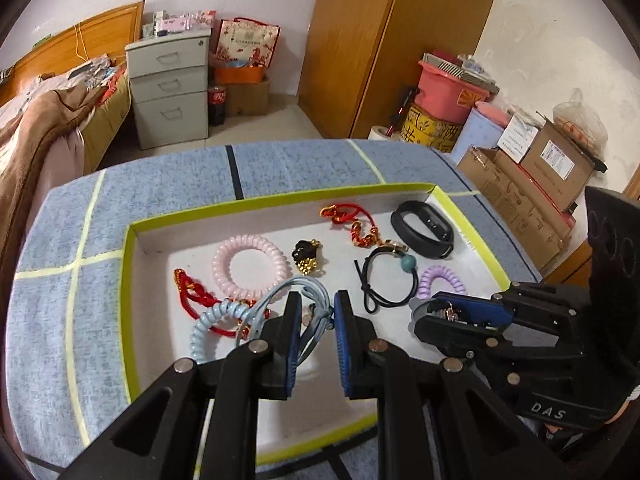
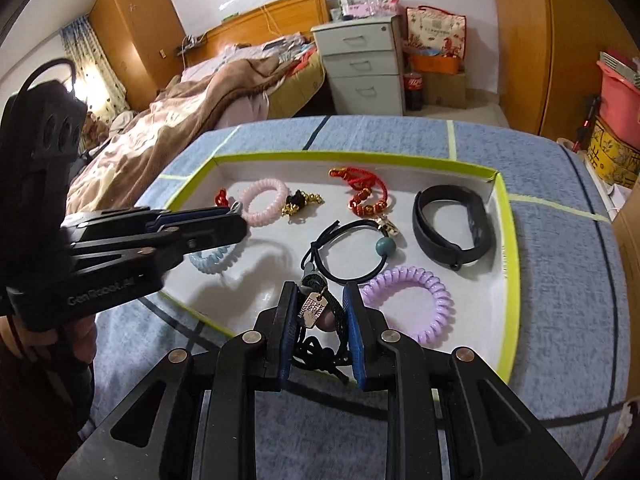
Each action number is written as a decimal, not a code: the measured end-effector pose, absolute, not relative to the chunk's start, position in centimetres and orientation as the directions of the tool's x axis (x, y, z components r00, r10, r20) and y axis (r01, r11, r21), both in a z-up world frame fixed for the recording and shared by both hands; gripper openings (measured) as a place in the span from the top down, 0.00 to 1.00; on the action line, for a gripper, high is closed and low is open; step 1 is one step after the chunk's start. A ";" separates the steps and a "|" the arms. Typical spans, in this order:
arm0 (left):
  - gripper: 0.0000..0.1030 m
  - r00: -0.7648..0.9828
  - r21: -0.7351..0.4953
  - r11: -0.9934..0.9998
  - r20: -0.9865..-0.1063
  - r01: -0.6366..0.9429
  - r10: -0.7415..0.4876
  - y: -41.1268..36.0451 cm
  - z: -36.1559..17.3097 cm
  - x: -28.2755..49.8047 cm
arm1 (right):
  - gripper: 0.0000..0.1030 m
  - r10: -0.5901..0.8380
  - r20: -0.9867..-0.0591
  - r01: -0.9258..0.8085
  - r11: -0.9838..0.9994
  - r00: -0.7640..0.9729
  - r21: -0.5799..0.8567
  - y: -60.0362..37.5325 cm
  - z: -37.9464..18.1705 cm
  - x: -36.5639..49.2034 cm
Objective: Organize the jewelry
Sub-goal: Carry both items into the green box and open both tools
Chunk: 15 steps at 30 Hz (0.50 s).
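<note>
Here, position: we see the grey-blue cord bracelet (image 1: 316, 312) between the left gripper (image 1: 317, 322) pads, inside the tray (image 1: 280, 200).
Left tool: partly parted; the cord runs through the gap, but we cannot tell if it is pinched.
Right tool: right gripper (image 2: 320, 316) clamped on the black cord bracelet (image 2: 320, 344) with its metal tag (image 2: 314, 307), at the tray's near edge.
Nearer hand: left, we judge.

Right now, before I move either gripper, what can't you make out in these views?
- Blue-grey cord: its lower run is hidden behind the left gripper fingers, left wrist view.
- Black cord bracelet: contact with the right gripper pads unclear; the fingers cover it.
- Metal tag: lettering too small to read.
</note>
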<state>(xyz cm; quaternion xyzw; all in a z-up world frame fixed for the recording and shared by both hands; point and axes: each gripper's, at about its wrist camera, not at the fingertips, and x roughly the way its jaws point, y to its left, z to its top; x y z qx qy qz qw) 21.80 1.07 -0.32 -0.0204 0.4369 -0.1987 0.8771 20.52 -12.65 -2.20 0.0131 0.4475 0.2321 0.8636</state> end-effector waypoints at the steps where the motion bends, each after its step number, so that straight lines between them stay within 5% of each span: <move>1: 0.83 0.538 -0.211 0.921 -0.760 0.327 -0.365 1.1 -0.5 21.9 | 0.77 0.410 -0.769 -0.392 0.892 0.491 0.225 -12.6 -2.3 20.6; 15: 0.83 0.510 -0.221 0.924 -0.781 0.311 -0.359 0.6 -1.8 22.8 | 0.77 0.352 -0.794 -0.401 0.904 0.495 0.151 -12.3 -3.2 21.2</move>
